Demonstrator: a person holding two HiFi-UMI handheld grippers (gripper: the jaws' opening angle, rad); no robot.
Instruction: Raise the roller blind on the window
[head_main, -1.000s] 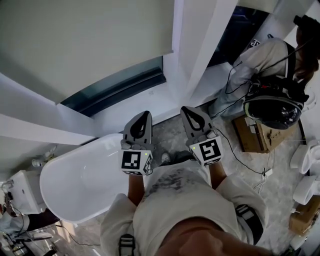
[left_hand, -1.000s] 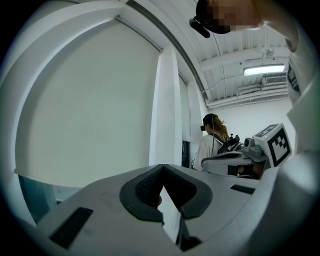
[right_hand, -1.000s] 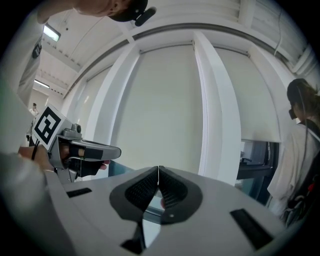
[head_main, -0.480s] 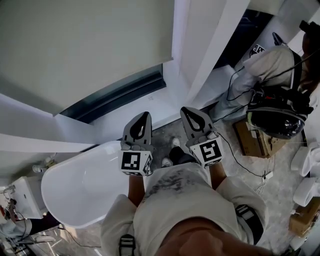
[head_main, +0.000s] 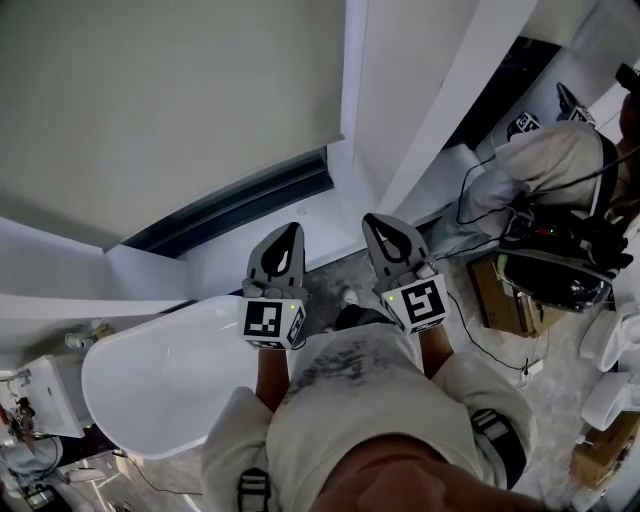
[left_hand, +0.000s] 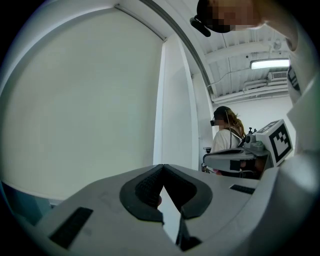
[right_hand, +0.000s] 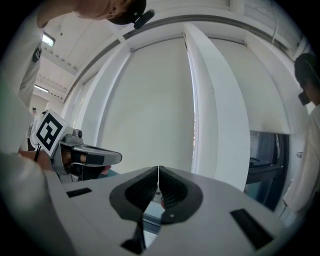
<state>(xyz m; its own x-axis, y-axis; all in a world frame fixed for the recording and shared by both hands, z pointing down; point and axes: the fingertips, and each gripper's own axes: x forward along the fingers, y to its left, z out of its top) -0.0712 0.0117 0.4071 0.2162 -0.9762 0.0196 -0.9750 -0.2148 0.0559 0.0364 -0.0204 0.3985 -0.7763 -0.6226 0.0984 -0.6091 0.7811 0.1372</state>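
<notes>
The roller blind (head_main: 170, 100) hung at the upper left, and an uncovered strip of window (head_main: 240, 200) lay just under its lower edge. A pillar (head_main: 400, 90) stood to the right of the blind. The bathtub (head_main: 150, 380) sat below the window, to the left of the left gripper (head_main: 291, 231). The right gripper (head_main: 373, 220) was just beside the left one, and both pointed toward the window. Another person (head_main: 540, 160) stood at the far right, with a cardboard box (head_main: 500, 295) near that person.
</notes>
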